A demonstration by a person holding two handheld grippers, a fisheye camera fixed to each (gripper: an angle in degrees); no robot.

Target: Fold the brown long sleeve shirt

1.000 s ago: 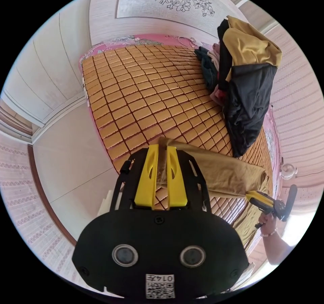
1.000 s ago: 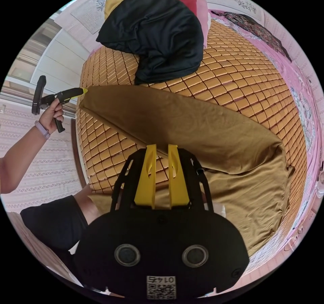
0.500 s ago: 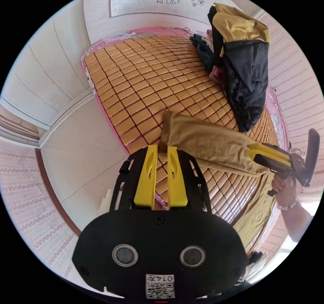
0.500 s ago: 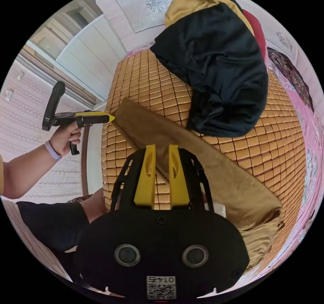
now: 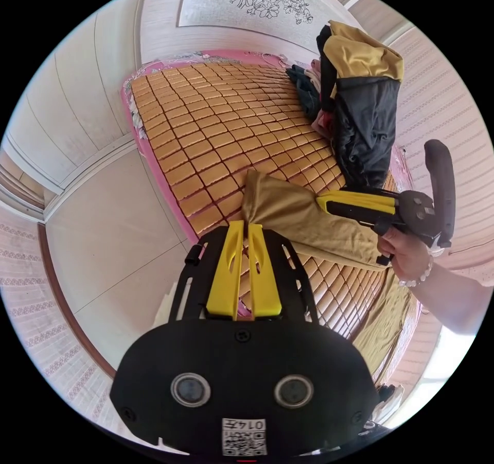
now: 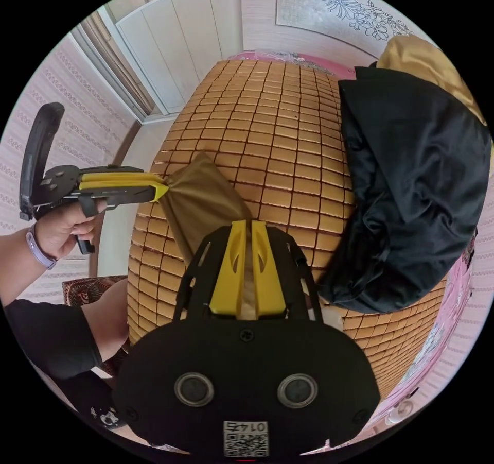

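Left gripper [image 5: 243,223] fingers pinching one corner of the brown shirt [image 5: 301,219], right gripper [image 6: 245,222] fingers pinching another, cloth bunched between them above the bed's tiled mat [image 5: 216,124], black clothes pile [image 6: 411,175] alongside, open mat toward the far edge.

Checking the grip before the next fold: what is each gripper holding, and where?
Both hold the brown shirt: the left gripper and the right gripper each pinch a bunched edge, close together.

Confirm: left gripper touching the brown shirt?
Touching. In the right gripper view, the left gripper pinches a bunched corner of the brown shirt, cloth fanning out straight from its closed tip.
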